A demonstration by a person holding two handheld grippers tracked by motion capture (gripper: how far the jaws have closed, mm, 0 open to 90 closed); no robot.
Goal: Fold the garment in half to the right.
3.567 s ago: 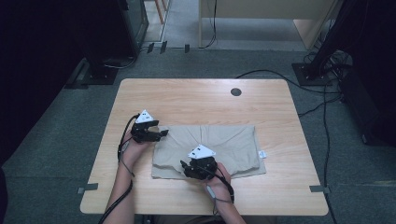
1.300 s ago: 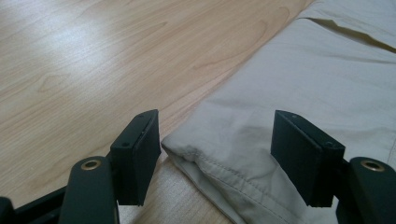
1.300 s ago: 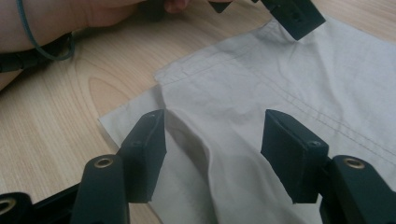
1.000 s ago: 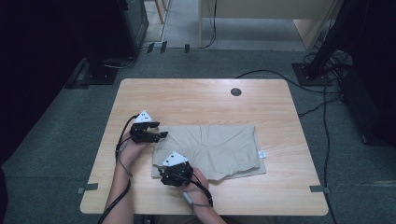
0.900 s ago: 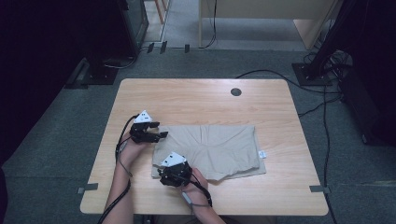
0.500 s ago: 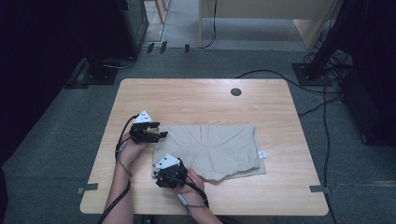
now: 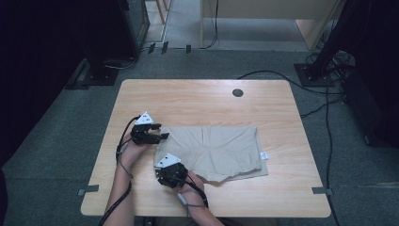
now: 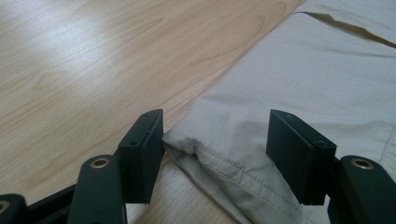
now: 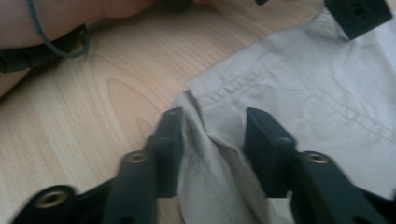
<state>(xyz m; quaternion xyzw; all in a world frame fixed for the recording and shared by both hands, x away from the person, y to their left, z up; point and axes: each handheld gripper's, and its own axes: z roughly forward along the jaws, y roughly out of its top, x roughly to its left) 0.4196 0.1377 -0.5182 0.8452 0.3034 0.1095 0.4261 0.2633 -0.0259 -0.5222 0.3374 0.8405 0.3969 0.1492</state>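
We are at the grasp step: beige cotton shorts (image 7: 211, 151) lie flat mid-table (image 7: 197, 101). Left tongs (image 8: 214, 148) straddle the hem unclenched; right tongs (image 9: 212, 150), just closing, bunch the corner. Next: clench both, then lift.

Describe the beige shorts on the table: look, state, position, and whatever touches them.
The beige shorts look like light woven cotton with stitched hems and a small white tag at their right edge. They lie flat, folded, on the wooden table. The left gripper straddles one hemmed corner, jaws apart. The right gripper has just been closing its jaws, which bunch another corner into a ridge.
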